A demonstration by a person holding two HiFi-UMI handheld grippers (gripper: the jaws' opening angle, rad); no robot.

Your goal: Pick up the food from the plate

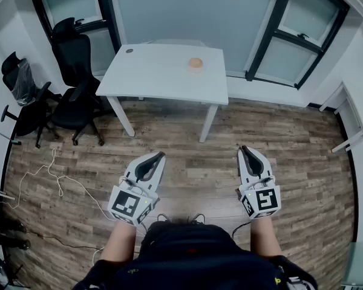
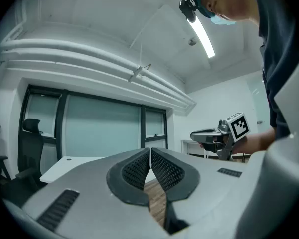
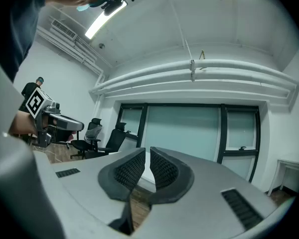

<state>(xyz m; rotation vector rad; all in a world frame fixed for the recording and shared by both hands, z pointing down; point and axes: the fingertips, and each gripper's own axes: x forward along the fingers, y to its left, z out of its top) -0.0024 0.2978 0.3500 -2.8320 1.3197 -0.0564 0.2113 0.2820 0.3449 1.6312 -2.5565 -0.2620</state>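
Observation:
An orange-brown piece of food (image 1: 195, 62) sits on a small pale plate (image 1: 195, 69) near the far right part of a white table (image 1: 163, 74). My left gripper (image 1: 160, 156) and right gripper (image 1: 243, 150) are held low over the wooden floor, well short of the table, both pointing toward it. Both are shut with nothing between the jaws. In the left gripper view the left gripper (image 2: 150, 151) has its tips meeting, and the right gripper (image 2: 195, 136) shows at the side. In the right gripper view the right gripper (image 3: 148, 150) is closed too.
Black office chairs (image 1: 72, 83) stand left of the table. A white cable (image 1: 54, 174) trails over the floor at the left. Another white desk (image 1: 357, 116) is at the right wall. Windows line the far wall.

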